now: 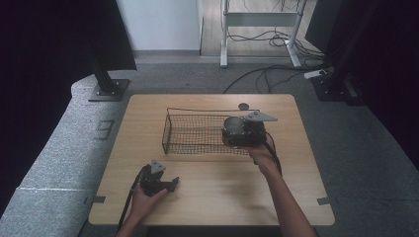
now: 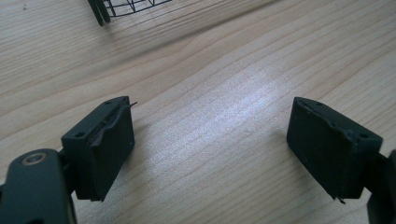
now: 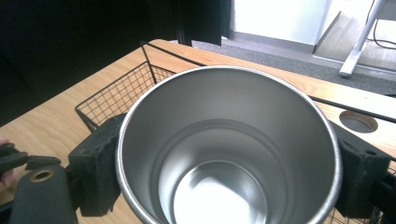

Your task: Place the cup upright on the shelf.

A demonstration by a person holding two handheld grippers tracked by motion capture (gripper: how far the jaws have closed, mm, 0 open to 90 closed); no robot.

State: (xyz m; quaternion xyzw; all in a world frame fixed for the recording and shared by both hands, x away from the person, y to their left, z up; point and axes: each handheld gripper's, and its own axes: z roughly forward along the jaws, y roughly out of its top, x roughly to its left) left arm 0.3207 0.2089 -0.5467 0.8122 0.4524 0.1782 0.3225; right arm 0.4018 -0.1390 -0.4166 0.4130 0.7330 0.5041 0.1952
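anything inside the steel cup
Nothing: the cup, gripped by the right gripper, shows a bare shiny bottom. What lies under it, in the basket, is covered.

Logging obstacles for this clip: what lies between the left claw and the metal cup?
In the high view, bare wooden tabletop, then the wire basket's near wall, separates the left claw from the metal cup held by the right claw.

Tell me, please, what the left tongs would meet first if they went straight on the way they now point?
Probably the light wooden tabletop: the open left tongs tilt down at bare wood, nothing between the jaws. The black wire mesh basket lies farther along, though depth is hard to judge.
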